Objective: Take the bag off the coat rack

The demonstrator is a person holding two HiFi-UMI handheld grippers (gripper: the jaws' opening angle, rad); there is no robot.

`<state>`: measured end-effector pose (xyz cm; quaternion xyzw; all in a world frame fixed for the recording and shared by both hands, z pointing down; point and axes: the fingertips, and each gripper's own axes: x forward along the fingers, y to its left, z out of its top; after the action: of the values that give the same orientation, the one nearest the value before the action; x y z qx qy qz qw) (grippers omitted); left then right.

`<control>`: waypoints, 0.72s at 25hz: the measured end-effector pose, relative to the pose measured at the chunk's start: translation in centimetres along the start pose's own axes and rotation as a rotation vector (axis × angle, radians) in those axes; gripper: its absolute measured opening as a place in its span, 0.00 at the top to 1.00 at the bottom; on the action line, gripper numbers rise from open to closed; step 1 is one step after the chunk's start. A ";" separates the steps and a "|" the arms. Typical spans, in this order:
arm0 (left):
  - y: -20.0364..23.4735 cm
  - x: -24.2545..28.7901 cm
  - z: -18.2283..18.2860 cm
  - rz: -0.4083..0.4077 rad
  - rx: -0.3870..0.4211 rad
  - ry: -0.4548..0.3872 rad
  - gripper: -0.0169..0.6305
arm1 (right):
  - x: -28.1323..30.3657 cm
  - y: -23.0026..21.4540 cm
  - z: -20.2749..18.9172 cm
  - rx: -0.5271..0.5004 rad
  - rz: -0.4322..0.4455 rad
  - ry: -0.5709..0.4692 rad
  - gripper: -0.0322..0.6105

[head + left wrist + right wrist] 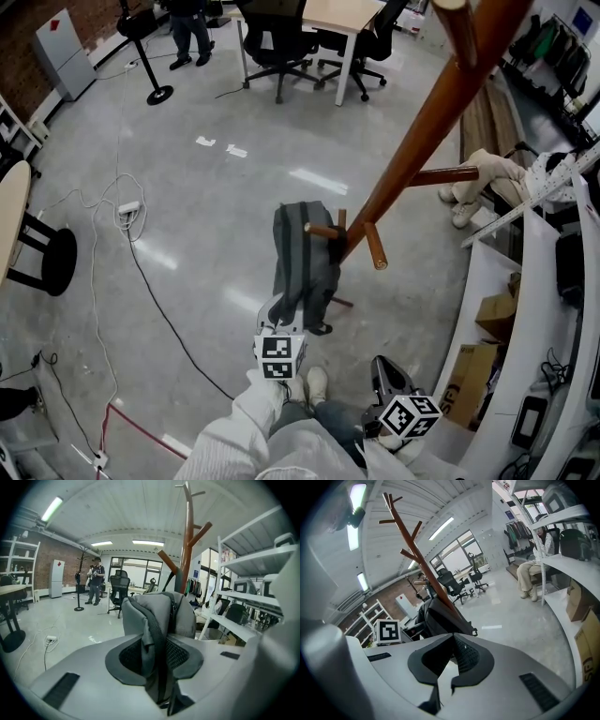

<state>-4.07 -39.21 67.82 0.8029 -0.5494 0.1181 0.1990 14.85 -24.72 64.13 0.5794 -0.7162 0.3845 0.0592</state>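
The grey bag hangs from a short peg low on the wooden coat rack, close beside its pole. The left gripper is clenched on a fold of the bag's fabric and zip edge, on the side nearest the person. The right gripper is held apart from the bag, its jaws released and empty, near the white shelving. Left of the bag, bare floor reaches a trailing cable and a black stool.
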 end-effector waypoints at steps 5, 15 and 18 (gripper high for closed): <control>-0.1 -0.8 0.9 0.006 -0.009 0.003 0.90 | -0.2 0.3 0.1 0.008 -0.006 -0.006 0.93; 0.0 -2.5 2.9 0.020 -0.046 -0.007 0.92 | -0.4 0.7 0.6 0.029 -0.006 -0.027 0.93; -0.1 -3.0 3.1 0.020 -0.057 -0.011 0.92 | -0.6 0.6 0.1 0.035 -0.003 -0.022 0.93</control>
<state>-5.16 -38.06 63.83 0.7921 -0.5614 0.0999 0.2178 14.52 -24.33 63.43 0.5855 -0.7093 0.3904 0.0415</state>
